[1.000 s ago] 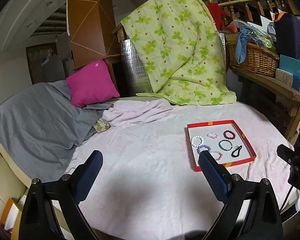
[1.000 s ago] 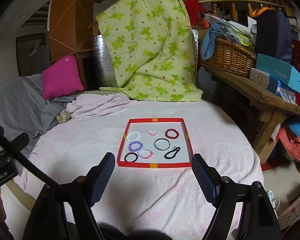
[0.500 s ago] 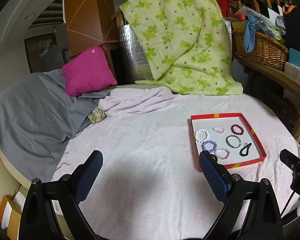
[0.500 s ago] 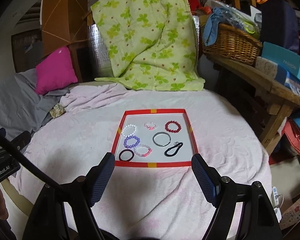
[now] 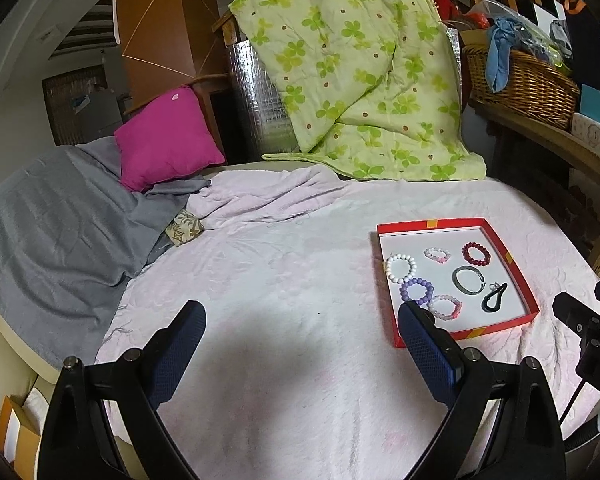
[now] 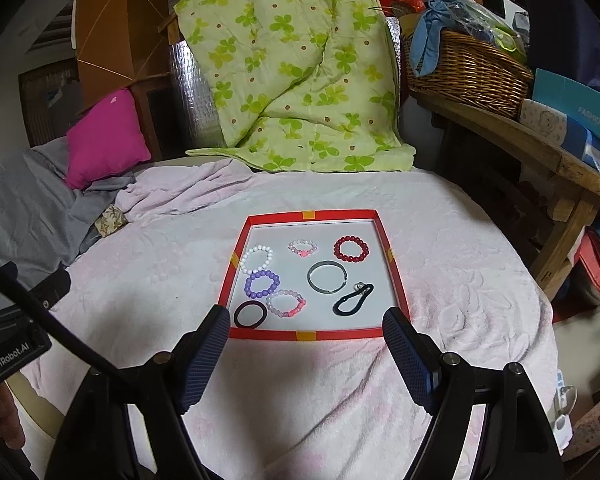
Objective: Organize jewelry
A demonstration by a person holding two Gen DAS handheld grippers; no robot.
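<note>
A shallow red-rimmed tray (image 6: 308,335) with a white floor lies on the pink bedspread; it also shows in the left wrist view (image 5: 428,224). In it lie several bracelets: white (image 6: 256,259), purple (image 6: 262,283), dark red (image 6: 351,248), small pink (image 6: 303,246), pink-and-white (image 6: 286,303), a grey ring (image 6: 327,276), a black hair tie (image 6: 250,315) and a black clip (image 6: 353,299). My right gripper (image 6: 306,330) is open and empty, just short of the tray's near edge. My left gripper (image 5: 300,326) is open and empty over the bedspread, left of the tray.
A green clover quilt (image 6: 296,64) hangs behind the bed. A magenta pillow (image 5: 166,136) and grey blanket (image 5: 52,224) lie at the left. A wooden bench with a wicker basket (image 6: 468,72) and boxes (image 6: 576,116) stands at the right.
Both grippers have moved forward and lower toward the bed; the tray now looks larger and nearer. Both stay open. The jewelry has not moved.
</note>
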